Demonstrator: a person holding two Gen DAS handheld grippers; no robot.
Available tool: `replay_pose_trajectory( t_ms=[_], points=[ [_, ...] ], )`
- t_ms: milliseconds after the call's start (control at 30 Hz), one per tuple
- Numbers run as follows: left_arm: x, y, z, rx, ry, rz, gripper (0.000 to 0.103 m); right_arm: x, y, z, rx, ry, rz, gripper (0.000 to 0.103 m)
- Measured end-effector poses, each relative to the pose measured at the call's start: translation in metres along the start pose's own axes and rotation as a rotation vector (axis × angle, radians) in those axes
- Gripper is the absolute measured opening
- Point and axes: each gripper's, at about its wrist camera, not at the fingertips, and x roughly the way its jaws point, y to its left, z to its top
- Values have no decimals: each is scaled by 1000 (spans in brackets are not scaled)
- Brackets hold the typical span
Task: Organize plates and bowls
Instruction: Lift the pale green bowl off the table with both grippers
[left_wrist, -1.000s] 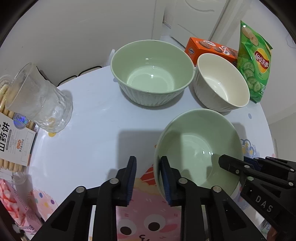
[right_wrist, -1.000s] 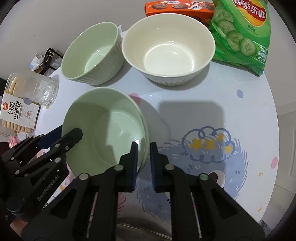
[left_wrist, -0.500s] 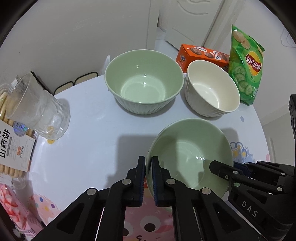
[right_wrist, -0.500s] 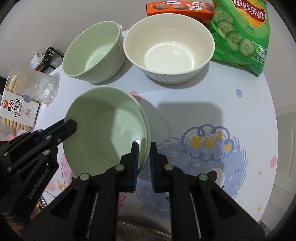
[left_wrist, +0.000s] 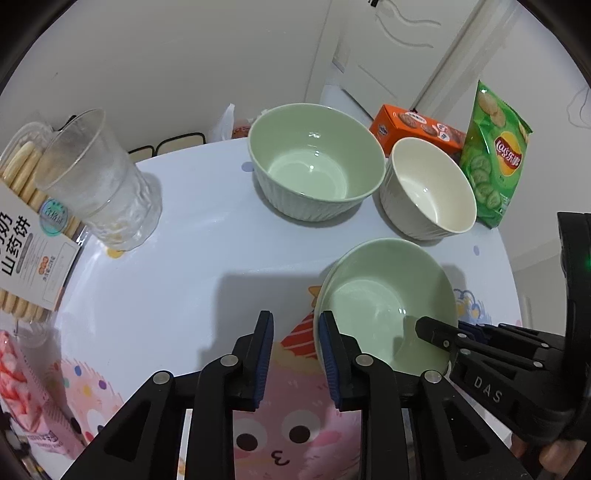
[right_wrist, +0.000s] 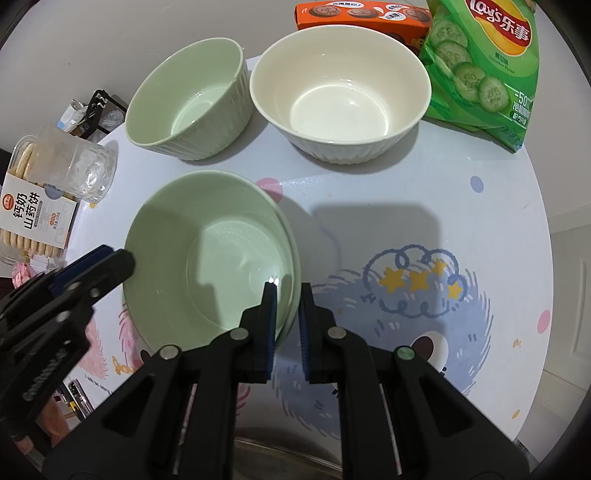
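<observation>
1. Left gripper (left_wrist: 295, 354): jaws opening, blue pads spread, nothing pinched between them. The right-hand pad sits just outside the near rim of the stacked green bowls (left_wrist: 384, 302); whether it touches cannot be told.
2. Right gripper (right_wrist: 286, 325): pads pressed onto the rim of the stacked green bowls (right_wrist: 207, 258), one pad inside the bowl, one outside. The double rim of two nested bowls is seen at that side.
3. The stack is seated on the table (right_wrist: 480, 221), near its front, between the two grippers.
4. Behind the stack: a ribbed green bowl (left_wrist: 314, 162) and a ribbed cream bowl (left_wrist: 428, 188), side by side, upright, both empty, just apart from each other.
5. Behind those: an orange biscuit box (left_wrist: 413, 127) and a green chips bag (left_wrist: 491, 158), the bag propped upright in the left view.
6. Left edge of the table: a clear textured glass (left_wrist: 96, 177), with a biscuit pack (left_wrist: 22, 236) in a clear tray just behind it.
7. Surface: round, white, glossy, printed with cartoons — a pink figure at the near edge, a blue cloud with yellow stars to the right.
8. Room: plain light walls, a white panelled door (left_wrist: 399, 48) beyond the table. A dark chair back is seen past the far edge.
</observation>
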Motion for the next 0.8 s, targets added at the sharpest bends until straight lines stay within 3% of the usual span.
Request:
replay_pose_trajectory(
  t_ms=[233,400,467,533,633,800],
  points=[
    [13,3,-1,-4,44,-36,40,0,-1,0,1,0,-4,13],
    [26,1,1,4,69,-30,40,0,-1,0,2,-1,-9,13],
    [30,-1,1,12,84,-21,37,0,0,0,4,-1,-9,13],
    [33,-4,1,17,89,-29,21,0,1,0,6,-2,-10,13],
    [33,-9,0,24,88,-50,8,0,1,0,7,-3,-14,13],
    [33,-8,2,6,93,-64,5,0,1,-1,11,-1,-16,13]
  ],
)
